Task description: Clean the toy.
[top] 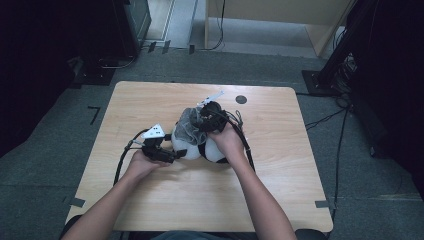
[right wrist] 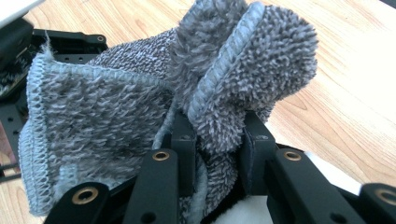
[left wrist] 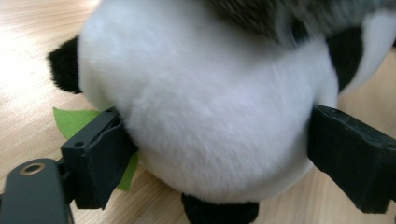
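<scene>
Right gripper (right wrist: 217, 140) fingers pinching grey cloth (right wrist: 107, 121); left gripper (left wrist: 219, 158) fingers spread wide — flanking plush panda (left wrist: 210, 107)

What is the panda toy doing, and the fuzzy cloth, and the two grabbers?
Black-and-white plush panda: resting on the wooden table, between the left gripper's jaws.
Grey fuzzy towel cloth: bunched up over the panda, pinched.
Left gripper: open wide around the panda's body.
Right gripper: shut on a fold of the cloth.

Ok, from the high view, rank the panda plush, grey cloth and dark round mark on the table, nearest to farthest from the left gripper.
From the left gripper:
1. Panda plush, right beside its jaws.
2. Grey cloth, on top of the plush.
3. Dark round mark, toward the table's far edge.
</scene>
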A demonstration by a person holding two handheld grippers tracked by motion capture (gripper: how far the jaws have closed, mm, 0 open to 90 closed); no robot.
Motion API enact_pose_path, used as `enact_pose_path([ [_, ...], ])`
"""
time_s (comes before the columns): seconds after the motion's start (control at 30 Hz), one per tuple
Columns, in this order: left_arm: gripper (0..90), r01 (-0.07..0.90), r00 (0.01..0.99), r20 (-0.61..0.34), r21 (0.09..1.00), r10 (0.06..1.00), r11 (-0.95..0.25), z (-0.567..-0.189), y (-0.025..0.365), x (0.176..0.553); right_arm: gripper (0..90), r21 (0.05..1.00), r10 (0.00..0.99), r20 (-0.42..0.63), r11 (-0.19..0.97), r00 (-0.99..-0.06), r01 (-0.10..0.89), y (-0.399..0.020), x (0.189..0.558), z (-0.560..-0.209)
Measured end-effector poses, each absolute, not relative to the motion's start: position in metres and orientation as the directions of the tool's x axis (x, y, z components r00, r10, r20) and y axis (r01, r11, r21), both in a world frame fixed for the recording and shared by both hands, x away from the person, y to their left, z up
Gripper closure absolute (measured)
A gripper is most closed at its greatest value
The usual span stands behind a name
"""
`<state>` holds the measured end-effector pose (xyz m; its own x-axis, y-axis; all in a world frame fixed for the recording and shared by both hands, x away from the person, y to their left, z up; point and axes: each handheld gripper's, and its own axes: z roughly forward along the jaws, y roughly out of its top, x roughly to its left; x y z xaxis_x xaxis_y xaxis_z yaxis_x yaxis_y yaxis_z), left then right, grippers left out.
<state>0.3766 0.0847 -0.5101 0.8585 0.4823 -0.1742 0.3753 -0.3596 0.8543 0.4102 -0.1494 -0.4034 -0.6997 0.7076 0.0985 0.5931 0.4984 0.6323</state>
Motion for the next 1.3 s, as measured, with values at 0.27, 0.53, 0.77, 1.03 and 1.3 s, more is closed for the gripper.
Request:
enact_pose_path([
  [0.27,14.1,0.364,0.84,-0.122,0.85,0.528,-0.381,-0.511,0.077,0.37,68.1,0.63,0.703,0.072,0.518,-0.708,0.579,-0.149,0.414,-0.404],
  [0.53,33.2,0.359,0.835,-0.126,0.863,0.536,-0.356,-0.507,0.081,0.367,72.2,0.651,0.712,0.072,0.497,-0.698,0.574,-0.152,0.411,-0.399],
  [0.77,33.2,0.354,0.835,-0.121,0.865,0.537,-0.355,-0.505,0.081,0.366,74.9,0.717,0.696,0.178,0.393,-0.696,0.576,-0.143,0.406,-0.379],
  [1.03,33.3,0.377,0.828,-0.144,0.858,0.543,-0.348,-0.505,0.082,0.366,74.6,0.668,0.671,0.204,0.437,-0.713,0.602,-0.127,0.411,-0.395],
  [1.3,33.4,0.427,0.809,-0.199,0.846,0.553,-0.32,-0.504,0.084,0.369,75.2,0.645,0.717,0.138,0.458,-0.683,0.611,-0.154,0.404,-0.388],
])
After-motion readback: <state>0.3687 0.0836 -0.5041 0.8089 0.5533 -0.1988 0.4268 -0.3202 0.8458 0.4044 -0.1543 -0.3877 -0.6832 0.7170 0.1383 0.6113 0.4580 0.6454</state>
